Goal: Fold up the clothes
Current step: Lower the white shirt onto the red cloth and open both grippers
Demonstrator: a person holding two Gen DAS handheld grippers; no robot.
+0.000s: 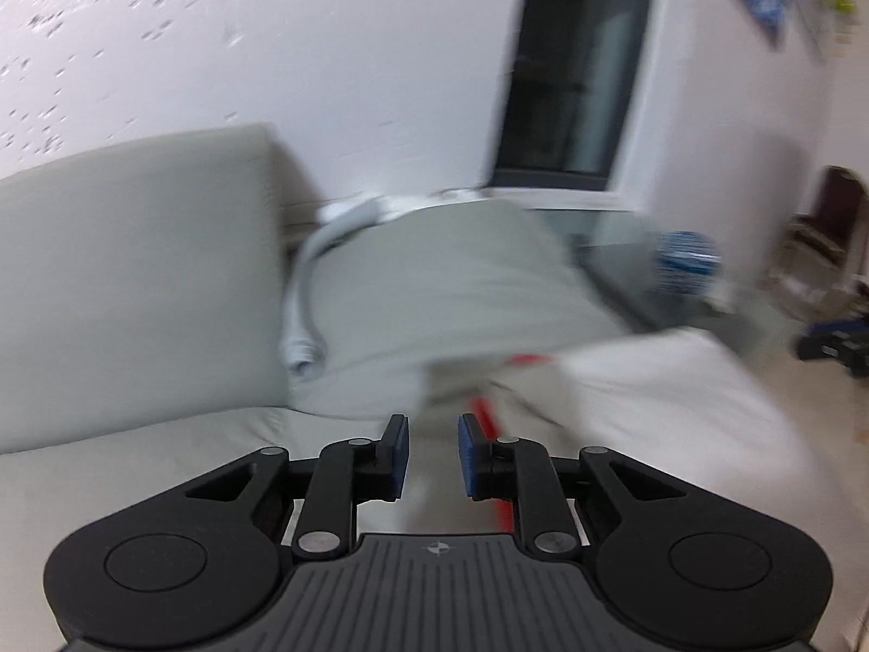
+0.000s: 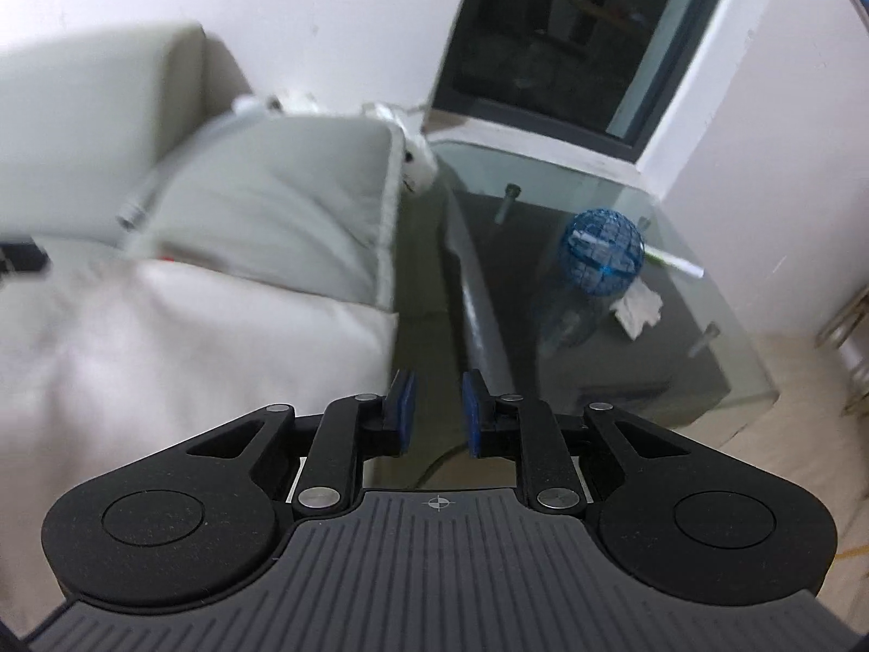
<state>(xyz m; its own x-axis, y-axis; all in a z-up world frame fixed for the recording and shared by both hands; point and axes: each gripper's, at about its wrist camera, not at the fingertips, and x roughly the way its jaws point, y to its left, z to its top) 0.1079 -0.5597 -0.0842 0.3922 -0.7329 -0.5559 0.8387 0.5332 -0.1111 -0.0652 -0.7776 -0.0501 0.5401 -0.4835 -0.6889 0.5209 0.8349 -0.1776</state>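
A white garment with a red stripe lies on the sofa seat, just ahead and to the right of my left gripper. That gripper's blue pads stand a little apart with nothing between them. In the right wrist view the same white garment covers the seat at the left. My right gripper hovers past the seat's edge, over the gap beside the glass table, and to the right of the garment. Its pads are also slightly apart and empty. Both views are blurred.
A grey back cushion and an armrest cushion bound the seat. A pale hose lies between them. A glass side table holds a blue mesh ball and a crumpled tissue. A dark window is behind.
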